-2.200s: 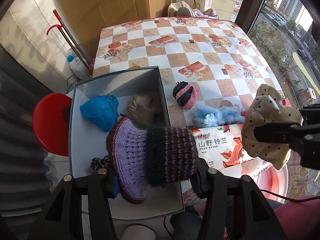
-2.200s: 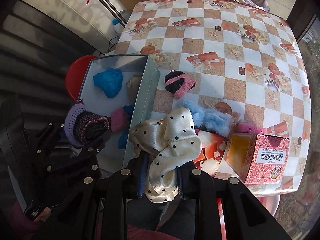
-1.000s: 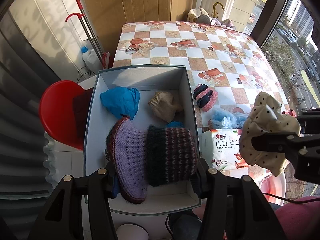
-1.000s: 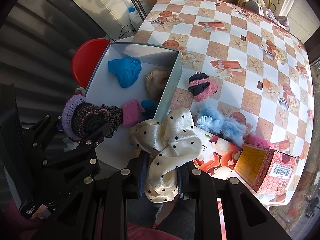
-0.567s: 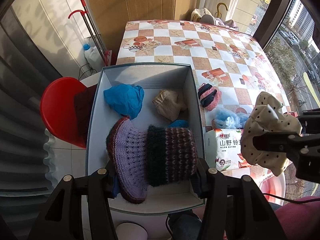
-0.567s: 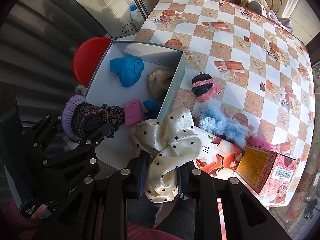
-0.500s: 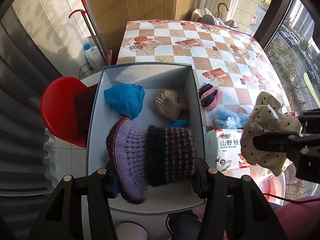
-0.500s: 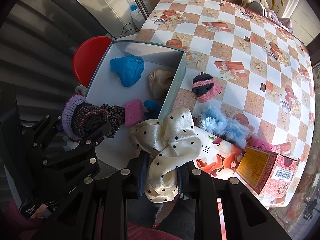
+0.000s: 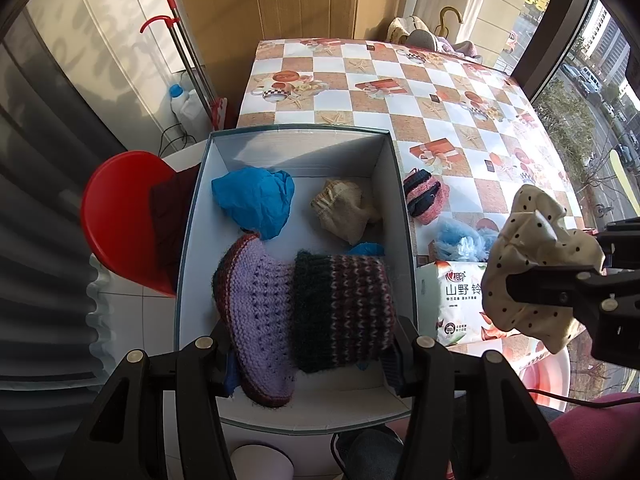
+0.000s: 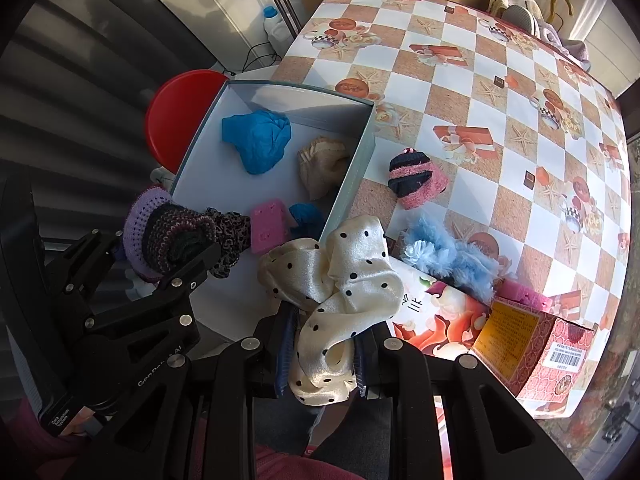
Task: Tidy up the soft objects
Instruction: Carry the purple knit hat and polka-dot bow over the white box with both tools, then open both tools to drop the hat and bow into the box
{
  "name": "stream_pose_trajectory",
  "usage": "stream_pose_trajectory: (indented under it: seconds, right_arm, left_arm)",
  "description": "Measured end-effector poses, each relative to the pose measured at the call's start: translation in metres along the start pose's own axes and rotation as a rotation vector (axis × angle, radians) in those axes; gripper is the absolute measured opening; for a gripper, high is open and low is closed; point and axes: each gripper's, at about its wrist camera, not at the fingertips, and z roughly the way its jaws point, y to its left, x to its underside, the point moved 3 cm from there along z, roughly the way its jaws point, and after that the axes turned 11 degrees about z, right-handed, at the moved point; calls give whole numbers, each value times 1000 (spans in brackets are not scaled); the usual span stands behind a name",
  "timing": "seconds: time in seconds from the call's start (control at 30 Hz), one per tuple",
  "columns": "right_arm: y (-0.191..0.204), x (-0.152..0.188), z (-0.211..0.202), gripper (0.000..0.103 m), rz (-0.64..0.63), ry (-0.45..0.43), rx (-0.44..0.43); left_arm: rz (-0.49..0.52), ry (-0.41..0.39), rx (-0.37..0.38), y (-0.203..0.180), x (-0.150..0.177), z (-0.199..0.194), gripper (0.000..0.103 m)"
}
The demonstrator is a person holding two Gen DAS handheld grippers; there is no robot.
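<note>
Left wrist view looks steeply down: the left tool [image 9: 308, 356] has its two fingers closed against the sides of a knitted hat [image 9: 304, 304], lilac at one end and dark striped at the other, which hangs over the near half of an open grey box [image 9: 394, 168]. Inside the box, towards its far wall, lie a crumpled blue cloth [image 9: 254, 202] and a beige knitted piece [image 9: 344, 212]; a scrap of blue shows just behind the hat. The box sits off the near left corner of the desk [image 9: 400, 84], which carries a checked oilcloth, and a red stool [image 9: 116, 220] stands beside the box on its outer side. On the desk, just beside the box wall, sits a pink and black striped knit [image 9: 424, 198], with a fluffy light blue thing [image 9: 460, 240] nearer the front edge and a pack of tissues [image 9: 456, 304] at that edge. Right wrist view shows the right tool [image 10: 322, 356] nearly closed, its fingers pinching a cream satin scrunchie with black dots [image 10: 340, 284], held in the air above the near wall of the box and the tissue pack. A pink pad [image 10: 268, 226] and a dark patterned scrunchie [image 10: 228, 232] lie in the box near the hat. A red carton [image 10: 536, 344] stands at the near right corner of the desk.
</note>
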Motion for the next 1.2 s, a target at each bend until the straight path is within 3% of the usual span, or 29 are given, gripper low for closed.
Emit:
stream_pose_trajectory:
  seconds: [0.73,1.2]
  right_arm:
    - [3,-6,5,26,-14,5,-11]
    - [28,-44,16,26,-44,10,-54]
  left_arm:
    - [-43,20,-4,10,-3,7,58]
    - [-129,61,-19,34,-14,23,59]
